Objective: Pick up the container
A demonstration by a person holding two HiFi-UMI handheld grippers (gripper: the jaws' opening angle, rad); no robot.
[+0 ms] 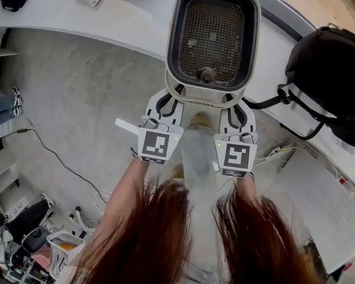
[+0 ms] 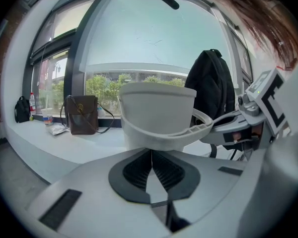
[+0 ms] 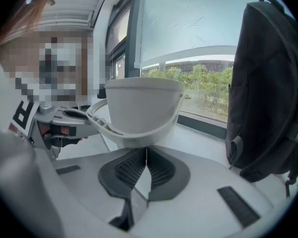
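The white container [image 1: 176, 40] with a mesh floor inside hangs in the air over the edge of the white counter [image 1: 106, 22]. The left gripper [image 1: 164, 102] and the right gripper [image 1: 235, 106] each have their jaws closed, apparently pinching the container's near lip from both sides. A black backpack [image 1: 331, 81] sits on the counter to the right.

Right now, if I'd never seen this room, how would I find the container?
Look at the long white counter under the window, near the black backpack. At its edge, the left gripper and right gripper pinch a deep cream container. Nothing else there has a dark wire mesh floor inside.
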